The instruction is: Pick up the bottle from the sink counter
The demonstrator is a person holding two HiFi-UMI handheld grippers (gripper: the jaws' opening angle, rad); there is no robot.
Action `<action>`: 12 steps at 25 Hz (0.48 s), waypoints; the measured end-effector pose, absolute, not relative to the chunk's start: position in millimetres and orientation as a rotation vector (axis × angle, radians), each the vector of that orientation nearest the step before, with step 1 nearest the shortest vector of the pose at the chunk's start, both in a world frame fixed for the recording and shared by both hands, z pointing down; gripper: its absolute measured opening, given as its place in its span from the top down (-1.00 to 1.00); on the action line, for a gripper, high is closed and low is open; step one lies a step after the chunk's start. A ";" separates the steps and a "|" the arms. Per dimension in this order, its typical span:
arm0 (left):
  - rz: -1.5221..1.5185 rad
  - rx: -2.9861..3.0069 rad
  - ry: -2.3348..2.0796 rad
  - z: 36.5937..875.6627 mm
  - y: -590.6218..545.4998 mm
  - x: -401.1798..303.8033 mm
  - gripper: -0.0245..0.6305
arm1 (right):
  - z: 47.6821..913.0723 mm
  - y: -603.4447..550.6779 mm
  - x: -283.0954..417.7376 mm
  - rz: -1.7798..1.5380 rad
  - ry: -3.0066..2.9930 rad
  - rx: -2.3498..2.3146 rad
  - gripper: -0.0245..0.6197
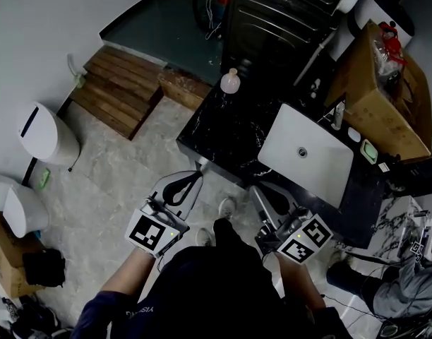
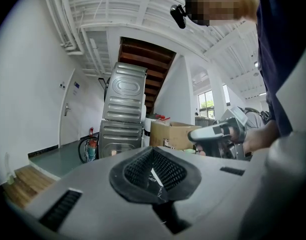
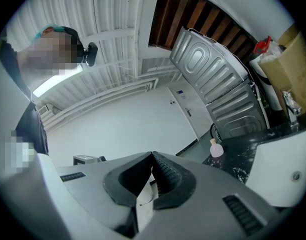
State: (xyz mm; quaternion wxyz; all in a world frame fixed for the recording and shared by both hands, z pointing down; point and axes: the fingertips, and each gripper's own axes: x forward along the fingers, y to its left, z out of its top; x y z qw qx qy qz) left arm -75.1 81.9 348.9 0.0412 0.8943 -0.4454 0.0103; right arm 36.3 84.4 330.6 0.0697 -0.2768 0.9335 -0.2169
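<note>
Black worktop (image 1: 223,134) carries the untouched bottle (image 1: 230,82); left claw (image 1: 191,181) and right claw (image 1: 262,196), both clenched empty, hang well short.

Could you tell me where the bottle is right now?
In the head view, the bottle stands at the far left corner of the black counter, up and left of the white sink.

bottle (image 1: 230,82) on counter (image 1: 219,133), left of basin (image 1: 306,154)
</note>
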 end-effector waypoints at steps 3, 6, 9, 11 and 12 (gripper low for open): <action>0.052 2.726 -1.361 354.2 63.4 -74.9 0.90 | 334.8 65.5 36.3 -0.663 2.814 -0.828 0.85; 0.045 2.713 -1.368 356.9 41.9 -73.8 0.91 | 339.0 46.5 36.9 -0.673 2.821 -0.823 0.85; 0.053 2.697 -1.368 362.3 18.9 -71.0 0.91 | 342.2 26.1 40.0 -0.680 2.826 -0.821 0.85; 0.062 2.689 -1.366 365.9 3.7 -67.4 0.91 | 345.1 12.9 43.9 -0.687 2.832 -0.824 0.85; 0.067 2.686 -1.366 367.5 -3.8 -65.2 0.91 | 346.8 6.5 46.2 -0.691 2.834 -0.825 0.85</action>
